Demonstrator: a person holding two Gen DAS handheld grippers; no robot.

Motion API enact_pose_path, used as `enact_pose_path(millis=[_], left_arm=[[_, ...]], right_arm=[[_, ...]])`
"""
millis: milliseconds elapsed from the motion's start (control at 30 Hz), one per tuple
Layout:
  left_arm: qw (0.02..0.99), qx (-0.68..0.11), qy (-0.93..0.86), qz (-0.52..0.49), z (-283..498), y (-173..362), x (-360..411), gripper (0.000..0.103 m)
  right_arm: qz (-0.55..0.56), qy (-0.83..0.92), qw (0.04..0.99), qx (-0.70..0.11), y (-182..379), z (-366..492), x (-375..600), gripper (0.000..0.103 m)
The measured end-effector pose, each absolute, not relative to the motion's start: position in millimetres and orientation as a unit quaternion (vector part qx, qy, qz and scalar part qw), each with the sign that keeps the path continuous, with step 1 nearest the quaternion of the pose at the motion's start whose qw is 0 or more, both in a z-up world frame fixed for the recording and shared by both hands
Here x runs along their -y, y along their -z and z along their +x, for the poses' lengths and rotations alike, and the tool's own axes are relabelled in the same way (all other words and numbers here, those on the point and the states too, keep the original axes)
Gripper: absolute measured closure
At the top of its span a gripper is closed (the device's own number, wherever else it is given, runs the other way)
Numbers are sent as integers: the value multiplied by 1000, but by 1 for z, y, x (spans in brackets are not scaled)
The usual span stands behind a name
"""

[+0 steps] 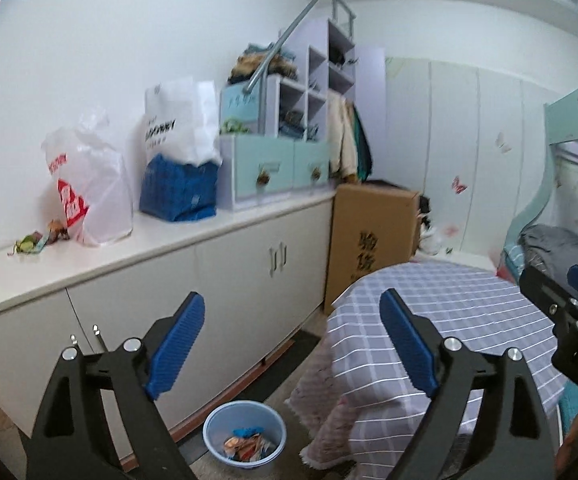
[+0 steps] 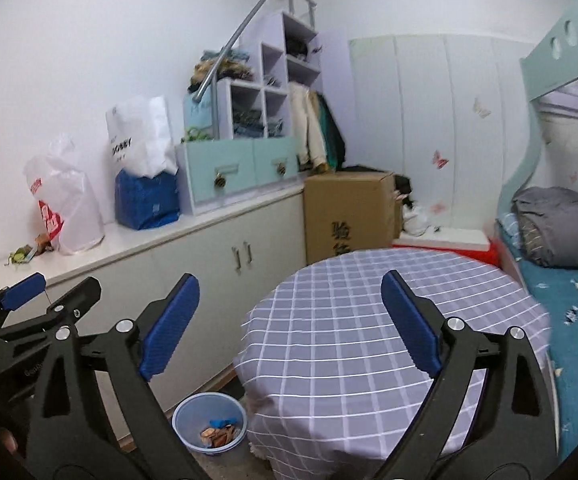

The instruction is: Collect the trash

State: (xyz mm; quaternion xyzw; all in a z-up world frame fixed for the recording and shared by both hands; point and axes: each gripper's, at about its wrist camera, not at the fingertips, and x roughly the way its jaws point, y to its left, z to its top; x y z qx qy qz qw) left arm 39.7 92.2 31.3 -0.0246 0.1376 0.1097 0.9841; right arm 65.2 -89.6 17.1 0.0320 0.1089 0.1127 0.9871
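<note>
A light blue bin (image 1: 245, 434) stands on the floor beside the round table; it also shows in the right wrist view (image 2: 209, 424). It holds several wrappers (image 1: 247, 444). A few small wrappers (image 1: 39, 238) lie on the white counter top, left of a plastic bag; they also show in the right wrist view (image 2: 29, 252). My left gripper (image 1: 291, 346) is open and empty, held above the bin. My right gripper (image 2: 289, 326) is open and empty, over the near edge of the table (image 2: 369, 320). Each gripper shows at the edge of the other's view.
A long white counter (image 1: 161, 248) with cabinet doors runs along the left wall, carrying plastic bags (image 1: 89, 188), a blue pack (image 1: 179, 190) and a drawer unit (image 1: 273, 168). A cardboard box (image 1: 373, 236) stands behind the checked-cloth table (image 1: 449, 312). A bunk bed (image 2: 561, 240) is right.
</note>
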Motion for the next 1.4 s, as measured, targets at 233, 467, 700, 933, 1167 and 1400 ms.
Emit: enact_pose_path(millis=[233,467,700,933,1167,1400], left_arm=[[990,-107,-89,-1,2,-52,-58,14],[994,-82,-71,14,-27,-61,-37,11],[994,-82,-63,16,-34,-58,-28,10],[994,-92,-64,16,-30,-55,-30,10],[993,-101,-58,13,-25,-51,-32,10],[993,-108,-47,12,-21,-48,-36,10]], right_arm=[[38,-83,992,-85,-30,17,120,7],[40,-65,995,-69,-30,-19,138,6],[31,-50,997,-49,-27,-37,141,6],[27,-53,997,-53,-23,-32,137,6],[22,-58,996,-56,-19,-30,133,6],[20,-61,996,-62,-18,-26,130,6]])
